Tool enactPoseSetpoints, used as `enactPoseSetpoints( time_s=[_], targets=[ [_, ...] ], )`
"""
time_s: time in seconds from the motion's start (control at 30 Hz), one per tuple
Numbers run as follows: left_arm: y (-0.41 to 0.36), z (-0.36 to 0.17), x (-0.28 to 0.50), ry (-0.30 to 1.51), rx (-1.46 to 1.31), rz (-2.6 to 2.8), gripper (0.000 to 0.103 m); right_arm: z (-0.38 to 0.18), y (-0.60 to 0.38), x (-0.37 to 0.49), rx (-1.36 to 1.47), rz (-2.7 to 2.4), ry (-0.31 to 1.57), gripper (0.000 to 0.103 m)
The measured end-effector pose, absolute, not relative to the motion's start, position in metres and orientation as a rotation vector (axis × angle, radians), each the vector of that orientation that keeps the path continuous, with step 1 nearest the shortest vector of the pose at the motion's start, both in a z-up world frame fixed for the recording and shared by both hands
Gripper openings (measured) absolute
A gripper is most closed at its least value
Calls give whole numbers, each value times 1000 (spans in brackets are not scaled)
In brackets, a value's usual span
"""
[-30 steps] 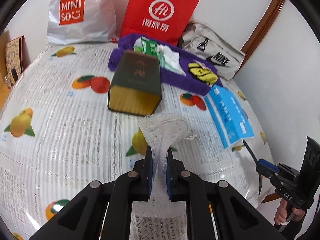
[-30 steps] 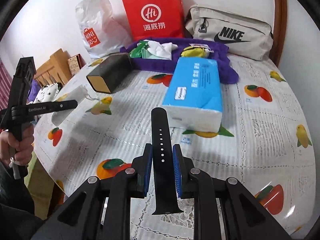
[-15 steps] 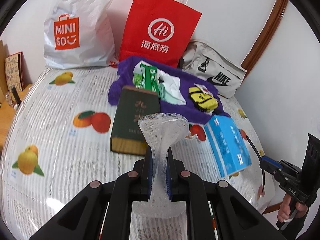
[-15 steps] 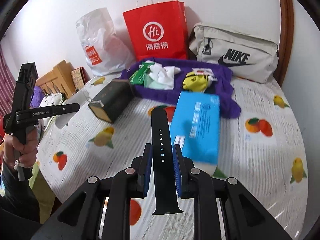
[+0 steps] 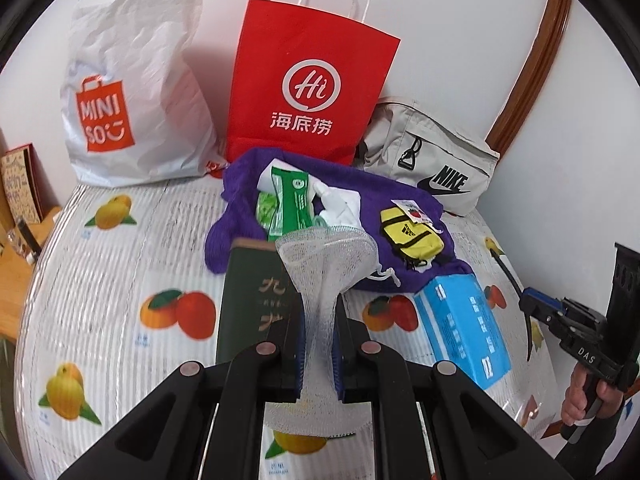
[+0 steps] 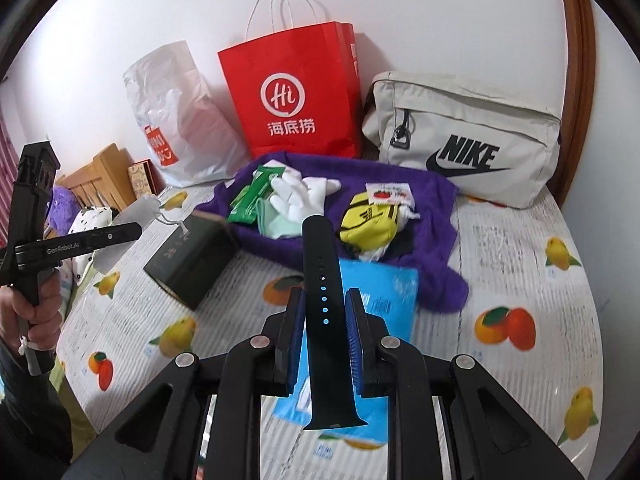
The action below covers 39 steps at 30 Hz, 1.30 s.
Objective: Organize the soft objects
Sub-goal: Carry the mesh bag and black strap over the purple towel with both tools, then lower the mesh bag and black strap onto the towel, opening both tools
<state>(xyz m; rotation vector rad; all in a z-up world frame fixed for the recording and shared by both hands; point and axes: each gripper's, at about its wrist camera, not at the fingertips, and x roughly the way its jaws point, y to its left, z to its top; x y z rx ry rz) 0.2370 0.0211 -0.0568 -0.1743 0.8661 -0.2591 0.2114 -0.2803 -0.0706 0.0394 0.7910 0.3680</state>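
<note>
Left wrist: my left gripper (image 5: 319, 344) clamps mesh pouch (image 5: 326, 264), lifted above worktop (image 5: 100, 280) centre. My right gripper (image 6: 324, 336) clamps watch strap (image 6: 325, 300) above tissue pack (image 6: 384, 292). Purple cloth (image 6: 432, 216) near far edge; bare worktop toward right edge.

Your white mesh pouch (image 5: 320, 280) stands upright at centre frame, pinched mid-length, mouth flared. Your black watch strap (image 6: 324, 304) stands upright, centre of the right view, holes facing you.
</note>
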Motion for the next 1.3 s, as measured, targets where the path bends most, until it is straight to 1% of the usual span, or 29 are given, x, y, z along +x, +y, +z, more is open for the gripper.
enactPoseSetpoints(
  time_s=[0.43, 0.8, 1.0, 1.3],
  targets=[
    [14, -48, 283, 854, -160, -265, 11, -66, -283, 263, 48, 361, 779, 20],
    [12, -63, 325, 873, -160, -270, 11, -69, -278, 320, 28, 354, 786, 20],
    [5, -69, 353, 893, -160, -285, 11, -83, -270, 357, 10, 382, 819, 20],
    [-18, -83, 394, 934, -165, -335, 11, -125, -257, 400, -8, 426, 929, 21]
  ],
)
